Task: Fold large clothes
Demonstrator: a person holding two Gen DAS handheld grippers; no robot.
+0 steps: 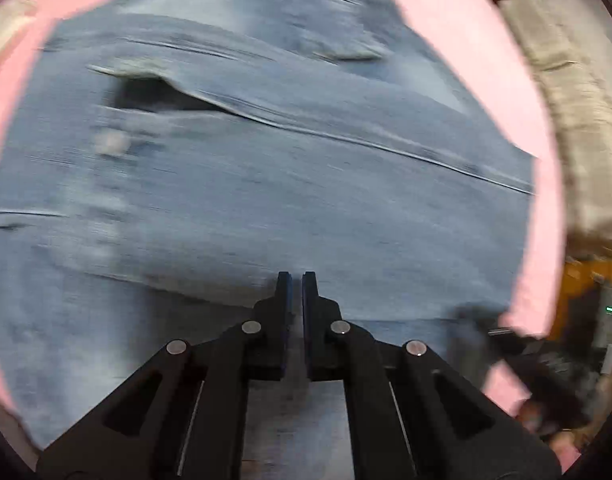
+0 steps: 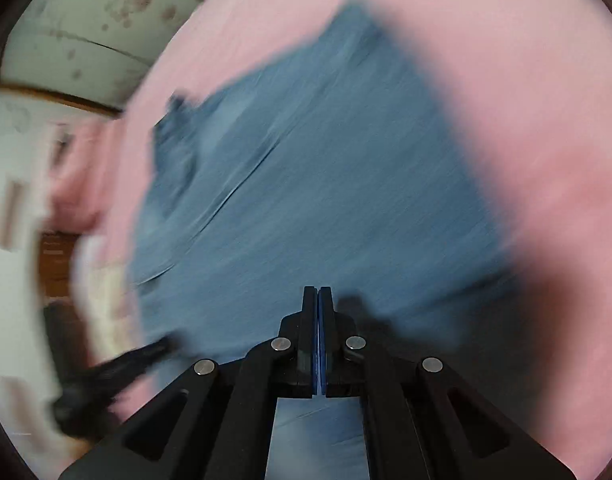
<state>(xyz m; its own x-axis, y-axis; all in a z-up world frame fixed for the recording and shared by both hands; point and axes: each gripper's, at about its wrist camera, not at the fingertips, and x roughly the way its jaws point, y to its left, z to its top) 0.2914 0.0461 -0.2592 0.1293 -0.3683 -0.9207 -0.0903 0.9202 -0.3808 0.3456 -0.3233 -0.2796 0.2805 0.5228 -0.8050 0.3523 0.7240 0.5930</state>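
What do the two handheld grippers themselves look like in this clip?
Both match. The left gripper and right gripper are matte black, with angular slotted linkage arms, round silver pivot pins and flat upright fingers faced with thin blue pads. No cables, sleeves or markings show.

A pink sheet (image 2: 505, 80) covers the surface. Beyond its edge in the right wrist view stands a pale, stained wall (image 2: 86, 32), with brown wood (image 2: 58, 256) lower down, all blurred.
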